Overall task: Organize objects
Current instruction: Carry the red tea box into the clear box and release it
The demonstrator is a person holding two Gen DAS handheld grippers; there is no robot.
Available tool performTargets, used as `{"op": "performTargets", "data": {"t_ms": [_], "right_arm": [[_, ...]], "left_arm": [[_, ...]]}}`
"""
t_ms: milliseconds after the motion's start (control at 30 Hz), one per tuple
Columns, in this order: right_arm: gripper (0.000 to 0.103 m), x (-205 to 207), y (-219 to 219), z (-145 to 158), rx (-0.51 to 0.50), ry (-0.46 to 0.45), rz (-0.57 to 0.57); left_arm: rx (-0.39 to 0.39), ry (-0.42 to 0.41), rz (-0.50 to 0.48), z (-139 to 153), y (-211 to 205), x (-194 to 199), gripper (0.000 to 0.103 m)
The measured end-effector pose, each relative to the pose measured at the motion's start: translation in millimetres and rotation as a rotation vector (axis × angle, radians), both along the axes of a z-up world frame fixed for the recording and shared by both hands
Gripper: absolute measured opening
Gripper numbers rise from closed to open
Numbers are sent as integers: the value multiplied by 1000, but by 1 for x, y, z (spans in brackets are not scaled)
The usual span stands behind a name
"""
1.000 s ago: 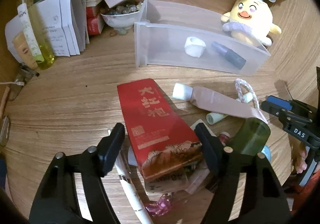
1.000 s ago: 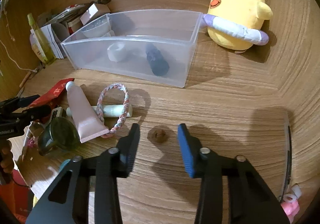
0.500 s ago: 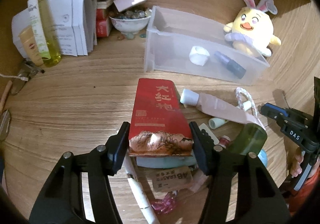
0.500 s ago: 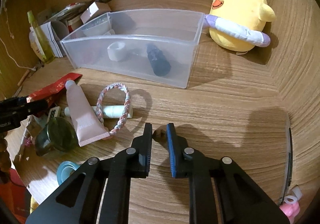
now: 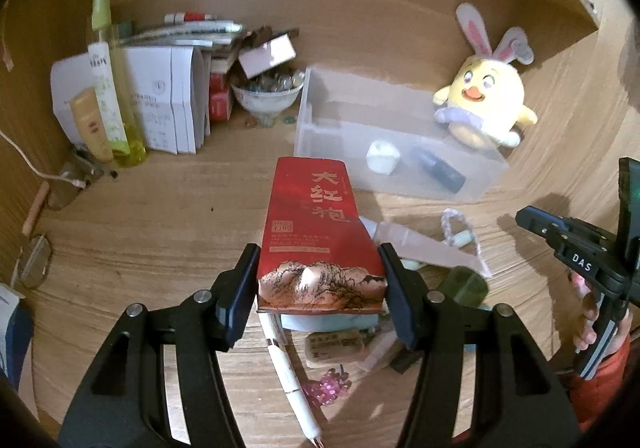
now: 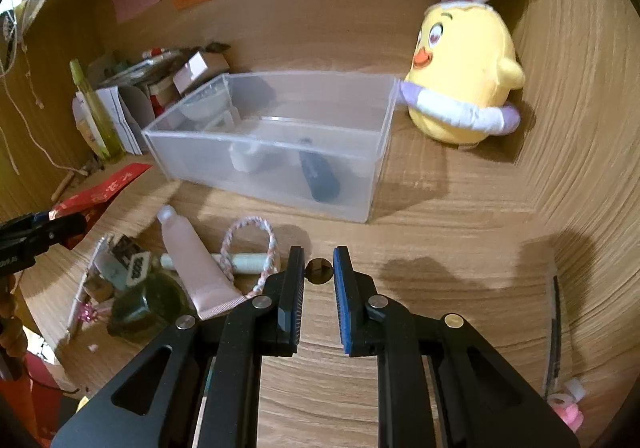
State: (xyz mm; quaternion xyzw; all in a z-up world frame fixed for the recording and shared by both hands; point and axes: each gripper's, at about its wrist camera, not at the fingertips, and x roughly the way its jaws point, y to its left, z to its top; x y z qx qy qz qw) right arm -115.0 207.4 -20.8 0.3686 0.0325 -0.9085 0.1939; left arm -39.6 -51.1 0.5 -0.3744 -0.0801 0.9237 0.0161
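My left gripper [image 5: 320, 288] is shut on a red tea packet [image 5: 316, 232] with Chinese writing, held above the desk; the packet [image 6: 100, 192] also shows at the left of the right wrist view. My right gripper [image 6: 319, 272] is shut on a small brown round piece [image 6: 319, 271], lifted off the wood. Ahead stands a clear plastic bin [image 5: 400, 140] [image 6: 272, 152] holding a white cap [image 5: 383, 157] [image 6: 245, 159] and a dark tube [image 5: 440, 170] [image 6: 320, 178]. Under the packet lies a pile: a pink tube [image 6: 192, 260], a braided loop [image 6: 248, 248], a dark green jar [image 6: 148, 304], a white pen [image 5: 288, 376].
A yellow chick plush [image 5: 480, 104] [image 6: 464, 84] sits right of the bin. At the back left stand papers [image 5: 160, 100], a yellow-green spray bottle [image 5: 112, 88] and a bowl of beads [image 5: 268, 92]. A person's hand [image 5: 592, 312] grips the right gripper's handle. A pink item [image 6: 564, 404] lies far right.
The left gripper closed on the red packet and raised it off the pile. The right gripper shut on the small brown piece and lifted it from the desk.
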Motion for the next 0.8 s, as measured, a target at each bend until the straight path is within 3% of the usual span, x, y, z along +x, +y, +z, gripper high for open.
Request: {"op": "performTargets", "data": {"t_ms": [367, 800], "right_arm": [[13, 7, -10, 29, -31, 86, 25], [13, -2, -40, 53, -56, 153, 89]], "left_arm": [[17, 85, -30, 30, 8, -3, 58], [-16, 132, -67, 48, 25, -36, 58]]}}
